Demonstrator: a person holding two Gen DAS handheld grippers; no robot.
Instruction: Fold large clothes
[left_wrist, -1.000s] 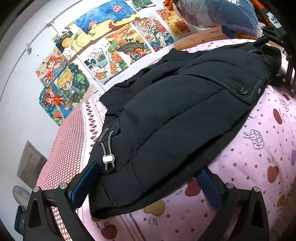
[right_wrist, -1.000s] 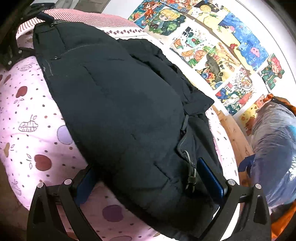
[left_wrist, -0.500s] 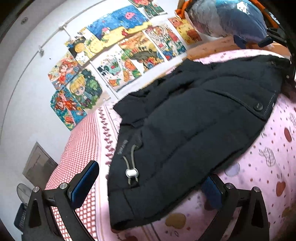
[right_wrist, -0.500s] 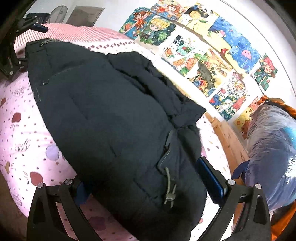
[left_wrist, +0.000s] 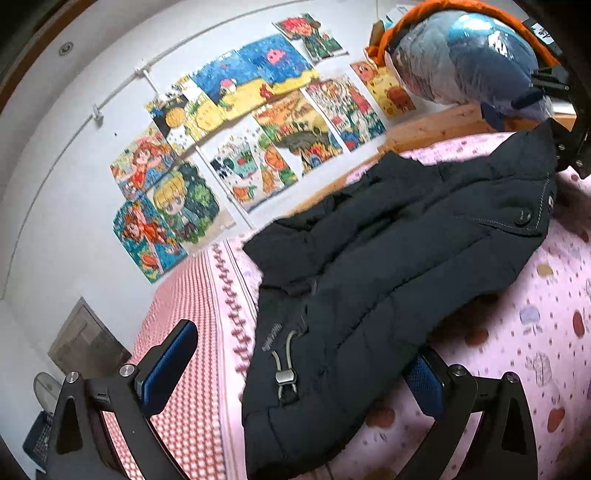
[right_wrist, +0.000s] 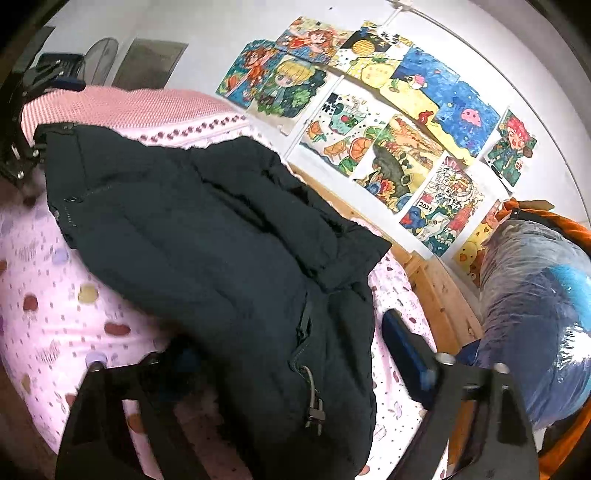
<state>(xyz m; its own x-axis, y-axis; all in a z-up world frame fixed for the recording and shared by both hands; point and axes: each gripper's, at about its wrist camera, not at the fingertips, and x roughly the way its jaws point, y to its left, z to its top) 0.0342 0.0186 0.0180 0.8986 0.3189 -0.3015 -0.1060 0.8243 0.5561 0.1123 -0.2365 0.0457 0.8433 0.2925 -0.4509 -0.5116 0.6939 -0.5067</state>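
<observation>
Colourful children's drawings cover the white wall behind a bed with a pink fruit-print sheet, where a dark navy padded jacket lies spread flat across the mattress. Left tongs are spread wide around the jacket's hem near its grey drawcord toggle, gripping nothing. Right tongs are likewise wide, straddling the opposite hem.
</observation>
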